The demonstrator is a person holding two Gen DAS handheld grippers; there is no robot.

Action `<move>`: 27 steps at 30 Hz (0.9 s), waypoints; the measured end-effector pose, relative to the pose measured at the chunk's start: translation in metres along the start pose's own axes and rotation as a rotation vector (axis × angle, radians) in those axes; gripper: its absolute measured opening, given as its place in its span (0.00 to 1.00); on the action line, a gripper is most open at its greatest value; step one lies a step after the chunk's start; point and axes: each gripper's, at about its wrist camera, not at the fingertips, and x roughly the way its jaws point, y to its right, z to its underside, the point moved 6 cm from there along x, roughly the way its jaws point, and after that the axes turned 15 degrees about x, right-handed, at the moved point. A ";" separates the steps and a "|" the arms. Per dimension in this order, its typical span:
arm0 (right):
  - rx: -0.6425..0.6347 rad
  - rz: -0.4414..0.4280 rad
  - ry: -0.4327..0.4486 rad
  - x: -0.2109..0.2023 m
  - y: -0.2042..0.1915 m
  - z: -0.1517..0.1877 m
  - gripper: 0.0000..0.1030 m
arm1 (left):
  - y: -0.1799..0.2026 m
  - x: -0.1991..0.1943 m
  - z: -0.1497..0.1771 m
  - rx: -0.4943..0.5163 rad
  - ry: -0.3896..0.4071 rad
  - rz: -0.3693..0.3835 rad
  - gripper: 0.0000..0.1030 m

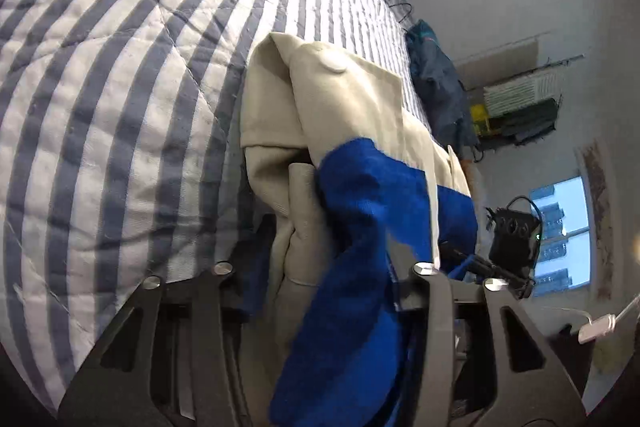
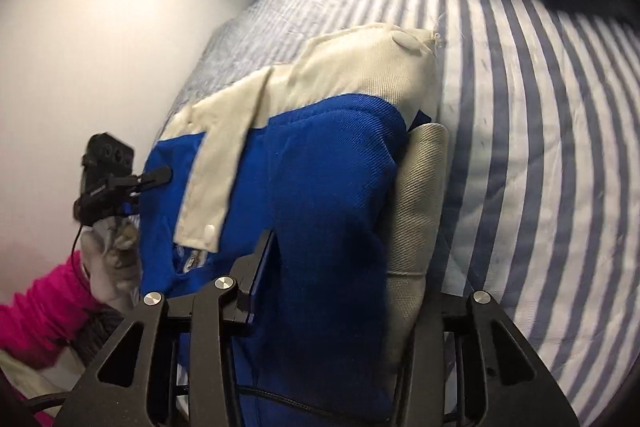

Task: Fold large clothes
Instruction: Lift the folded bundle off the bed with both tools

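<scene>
Blue-and-cream twill jacket (image 2: 332, 187) sits bunched on the blue-and-white striped quilted bed (image 2: 540, 147), its cream snap-buttoned end toward twelve o'clock in both wrist views. Left claw (image 1: 360, 227) pinches a blue and cream fold of it; the right claw (image 2: 340, 227) likewise clamps thick blue cloth, a cream panel at three o'clock. Judged step: mid-fold, both claws carrying the near edge. Next move calls for laying that edge level over the far half, then releasing both sides together to avoid skew.
</scene>
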 end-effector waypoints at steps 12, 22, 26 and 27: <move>-0.180 0.147 0.123 -0.039 -0.056 0.019 0.22 | 0.103 -0.032 -0.013 0.302 0.065 -0.066 0.33; -0.237 0.336 0.242 -0.098 -0.063 0.006 0.21 | 0.154 -0.019 -0.030 0.392 0.084 -0.020 0.33; -0.229 0.381 0.273 -0.119 -0.059 -0.001 0.21 | 0.174 -0.007 -0.043 0.430 0.085 -0.016 0.33; -0.229 0.387 0.283 -0.123 -0.057 -0.004 0.21 | 0.181 -0.003 -0.048 0.439 0.084 -0.013 0.33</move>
